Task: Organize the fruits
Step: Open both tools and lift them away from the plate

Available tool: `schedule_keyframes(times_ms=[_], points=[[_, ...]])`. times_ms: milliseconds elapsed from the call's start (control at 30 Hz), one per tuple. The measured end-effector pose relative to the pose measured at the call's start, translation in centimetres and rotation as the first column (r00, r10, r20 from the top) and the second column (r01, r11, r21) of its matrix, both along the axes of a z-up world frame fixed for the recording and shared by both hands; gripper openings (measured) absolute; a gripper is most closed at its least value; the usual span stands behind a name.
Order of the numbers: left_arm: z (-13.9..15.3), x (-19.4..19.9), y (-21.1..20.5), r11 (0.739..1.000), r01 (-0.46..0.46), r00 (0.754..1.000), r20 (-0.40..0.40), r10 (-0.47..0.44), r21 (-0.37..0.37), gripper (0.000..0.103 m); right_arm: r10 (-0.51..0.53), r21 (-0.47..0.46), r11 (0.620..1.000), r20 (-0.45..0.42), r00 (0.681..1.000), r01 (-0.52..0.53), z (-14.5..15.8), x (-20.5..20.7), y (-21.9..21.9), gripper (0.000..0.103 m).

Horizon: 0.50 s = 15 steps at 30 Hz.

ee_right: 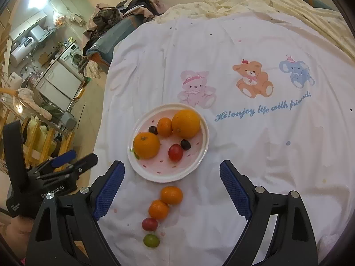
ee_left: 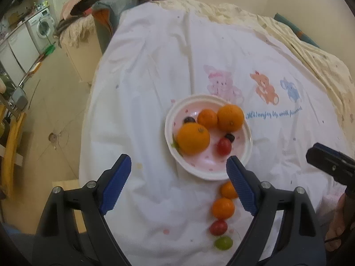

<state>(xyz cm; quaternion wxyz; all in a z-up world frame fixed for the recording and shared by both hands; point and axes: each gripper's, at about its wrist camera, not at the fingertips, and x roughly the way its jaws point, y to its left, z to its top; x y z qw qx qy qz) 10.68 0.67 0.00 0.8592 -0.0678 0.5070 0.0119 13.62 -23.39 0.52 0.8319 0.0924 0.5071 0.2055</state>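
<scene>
White cloth (ee_right: 255, 155) w/ pink plate (ee_right: 190, 166) of fruit; L gripper (ee_left: 178, 170) & R gripper (ee_right: 172, 177) both wide, empty, above it.

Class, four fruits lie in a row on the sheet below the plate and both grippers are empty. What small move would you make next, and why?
Probably lower the right gripper onto the small orange at the row's plate end. Its jaws stand open and empty, that fruit lies nearest the plate, and there is bare room on the plate's near side.
</scene>
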Motion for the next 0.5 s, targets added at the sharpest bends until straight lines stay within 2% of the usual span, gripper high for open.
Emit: schedule_keyframes(times_ms=[167, 300, 400, 500], points=[[-1.2, -1.0, 0.4, 0.998, -0.015, 1.000, -0.016, 0.014, -0.053, 0.085, -0.001, 0.003, 1.000, -0.032, 0.999, 0.001, -1.2, -0.4, 0.4, 0.090], [-2.5, -1.3, 1.0, 0.998, -0.035, 0.999, -0.027, 0.034, -0.042, 0.085, -0.004, 0.004, 1.000, -0.066, 0.998, 0.004, -2.6, -0.5, 0.5, 0.090], [-3.3, -1.3, 1.8, 0.997, -0.067, 0.997, -0.052, 0.065, -0.024, 0.085, -0.012, 0.024, 1.000, -0.139, 0.990, 0.015, -4.5, -0.2, 0.5, 0.090], [-3.6, -1.2, 2.5, 0.994, -0.104, 0.992, -0.077, 0.100, -0.041, 0.085, 0.000, 0.019, 1.000, -0.207, 0.978, 0.004, -6.2, 0.1, 1.2, 0.090]])
